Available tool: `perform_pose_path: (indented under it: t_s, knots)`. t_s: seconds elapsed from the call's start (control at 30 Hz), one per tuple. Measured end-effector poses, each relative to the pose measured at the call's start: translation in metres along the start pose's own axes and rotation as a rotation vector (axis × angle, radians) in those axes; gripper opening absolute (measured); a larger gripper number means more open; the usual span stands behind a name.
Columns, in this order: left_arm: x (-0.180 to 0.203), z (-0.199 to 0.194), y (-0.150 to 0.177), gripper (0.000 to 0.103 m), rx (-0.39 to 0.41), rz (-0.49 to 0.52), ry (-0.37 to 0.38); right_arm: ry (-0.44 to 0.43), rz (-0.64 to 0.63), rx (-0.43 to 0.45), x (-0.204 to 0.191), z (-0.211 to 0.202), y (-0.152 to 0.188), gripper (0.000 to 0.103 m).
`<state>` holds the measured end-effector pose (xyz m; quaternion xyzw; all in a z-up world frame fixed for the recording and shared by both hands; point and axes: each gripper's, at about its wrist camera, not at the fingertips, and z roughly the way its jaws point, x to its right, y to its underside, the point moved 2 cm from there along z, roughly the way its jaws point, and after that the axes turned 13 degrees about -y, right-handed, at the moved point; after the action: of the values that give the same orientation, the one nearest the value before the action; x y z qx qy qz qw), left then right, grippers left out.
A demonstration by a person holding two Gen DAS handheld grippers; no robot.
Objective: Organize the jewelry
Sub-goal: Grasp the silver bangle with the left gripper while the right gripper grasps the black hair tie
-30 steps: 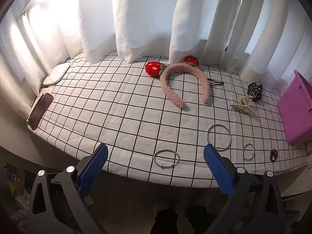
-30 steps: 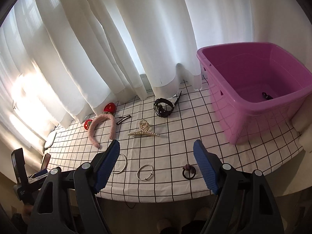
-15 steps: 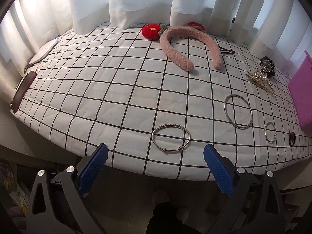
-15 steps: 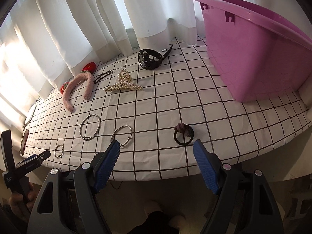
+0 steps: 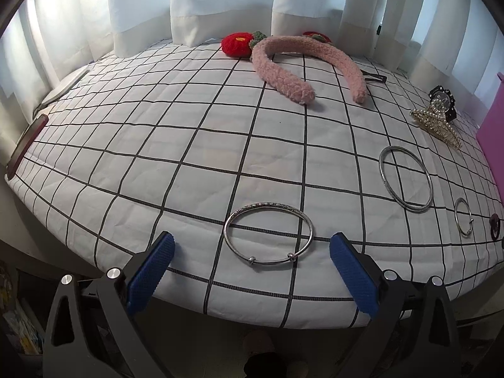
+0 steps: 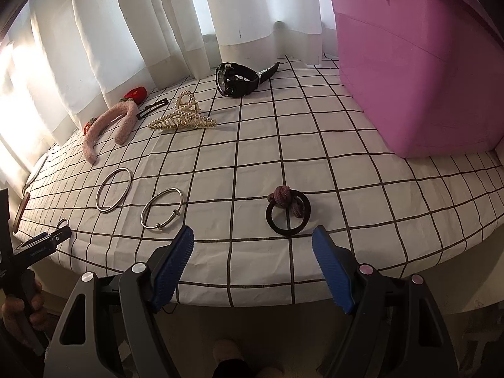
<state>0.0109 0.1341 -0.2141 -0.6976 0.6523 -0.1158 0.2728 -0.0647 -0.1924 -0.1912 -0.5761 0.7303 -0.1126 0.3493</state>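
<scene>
In the left wrist view the left gripper (image 5: 250,247) stands wide and empty just short of a beaded silver bangle (image 5: 268,232); the purple bin (image 5: 493,135) is cut off at the right edge. The right wrist view shows that bin's whole side, interior hidden, and the right gripper (image 6: 253,242) wide and empty near a knotted hair tie (image 6: 288,209) on the checked cloth (image 6: 346,170)
</scene>
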Motion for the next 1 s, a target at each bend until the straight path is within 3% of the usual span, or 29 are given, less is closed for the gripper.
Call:
perform_pose_path:
  t_s: [0.4, 0.67, 0.87, 1.0]
  knots:
    - [0.002, 0.001, 0.001, 0.098, 0.057, -0.022, -0.004, 0.028, 0.026, -0.011, 0.029, 0.021, -0.005, 0.074]
    - [0.003, 0.001, 0.002, 0.098, 0.087, -0.038, -0.014, 0.133, -0.123, 0.003, 0.019, 0.036, -0.007, 0.076]
    - [0.003, -0.002, 0.008, 0.098, 0.148, -0.070, -0.034, 0.126, -0.139, 0.051, 0.018, 0.035, -0.005, 0.081]
    - [0.003, -0.003, 0.007, 0.097, 0.136, -0.071, -0.036, 0.128, -0.142, 0.047, 0.018, 0.035, -0.007, 0.081]
